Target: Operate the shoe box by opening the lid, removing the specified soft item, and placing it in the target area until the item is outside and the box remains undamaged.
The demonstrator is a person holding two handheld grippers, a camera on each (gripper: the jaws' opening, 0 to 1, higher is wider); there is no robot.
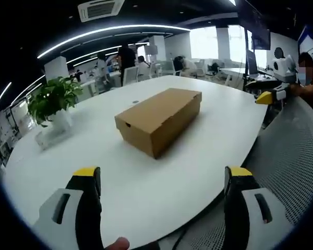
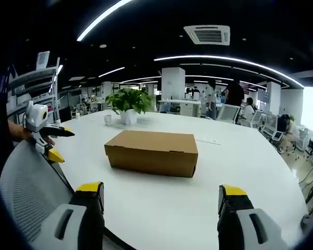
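A closed brown cardboard shoe box [image 1: 159, 119] lies on the white table [image 1: 120, 177], its lid down. In the left gripper view my left gripper [image 1: 163, 179] is open, its yellow-tipped jaws wide apart, short of the box at the table's near edge. The right gripper's yellow tip [image 1: 268, 95] comes in from the right. In the right gripper view the same box [image 2: 152, 151] lies ahead of my open right gripper [image 2: 161, 195], which holds nothing. The left gripper [image 2: 47, 140] enters that view from the left, held by a hand.
A potted green plant [image 1: 53, 101] stands on the table left of the box; it is seen as a plant [image 2: 129, 104] behind the box in the right gripper view. A grey mesh chair back [image 1: 292, 156] sits by the table edge. People and desks fill the office behind.
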